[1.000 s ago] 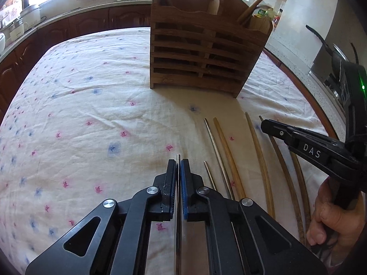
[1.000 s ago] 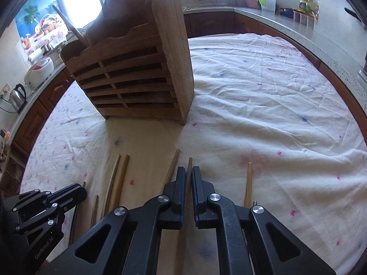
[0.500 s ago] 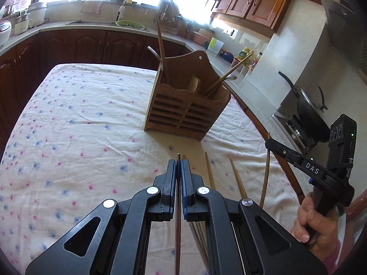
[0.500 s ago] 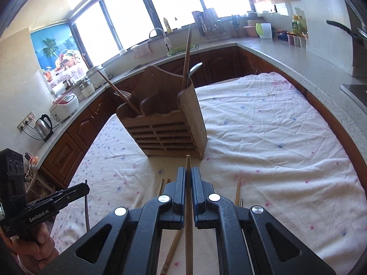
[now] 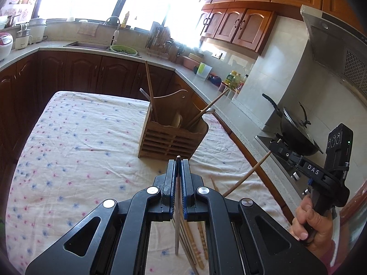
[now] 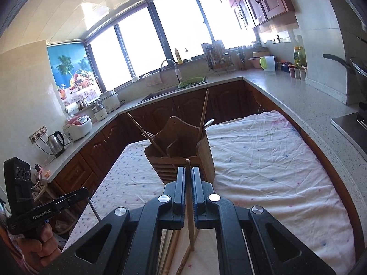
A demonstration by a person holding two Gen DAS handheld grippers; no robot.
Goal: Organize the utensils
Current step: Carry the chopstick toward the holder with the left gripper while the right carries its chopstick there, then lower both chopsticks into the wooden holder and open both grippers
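A metal chopstick (image 5: 177, 208) was held pinched between the closed jaws of the left gripper (image 5: 178, 163), its tip showing just past the fingertips and its long end hanging down toward the cloth. A wooden chopstick (image 6: 189, 208) was clamped in the same way by the right gripper (image 6: 188, 170), its lower end reaching down to the loose chopsticks (image 5: 195, 245) left on the tablecloth (image 5: 75, 151) below. Both sticks were judged light and stiff; the steel one was thought slippery and likely to pivot or slide in the pads, the wooden one less so. A hold nearer the middle was judged steadier than the grip near one end seen here. Further off, well apart from both grippers and lower than them, the wooden holder (image 5: 170, 141) was seen standing upright on the cloth, with a few chopsticks and a spoon already leaning in its compartments.
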